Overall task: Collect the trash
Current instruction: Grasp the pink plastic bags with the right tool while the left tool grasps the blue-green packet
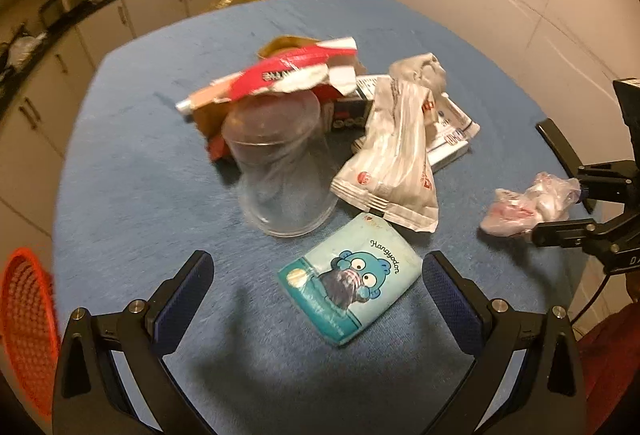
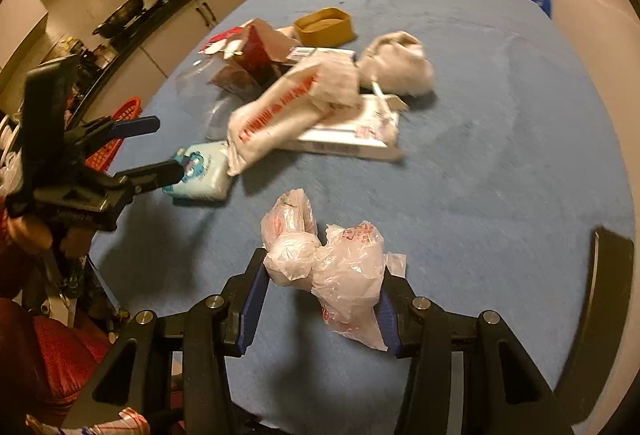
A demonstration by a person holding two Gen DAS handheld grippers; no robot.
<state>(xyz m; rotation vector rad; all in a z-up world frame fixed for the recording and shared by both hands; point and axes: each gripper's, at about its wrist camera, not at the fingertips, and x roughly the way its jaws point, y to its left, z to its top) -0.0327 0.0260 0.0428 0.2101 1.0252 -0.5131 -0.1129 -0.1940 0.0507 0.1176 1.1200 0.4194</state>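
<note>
Left tool (image 1: 318,287): spread, tissue pack (image 1: 350,277) between fingers; right tool (image 2: 322,299): pinching crumpled plastic bag (image 2: 332,263)

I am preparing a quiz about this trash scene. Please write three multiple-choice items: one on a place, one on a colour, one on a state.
1. Where is the tissue pack?
A. between the open left fingers
B. in the basket
C. on the counter

2. What colour is the basket?
A. green
B. red
C. white

3. What does the right hand-held gripper do?
A. hangs open
B. grips the plastic bag
C. grips the cup

Key: 1 A, the pack lies between the left hand-held gripper fingers. 2 B, red mesh. 3 B, pads press the bag.
</note>
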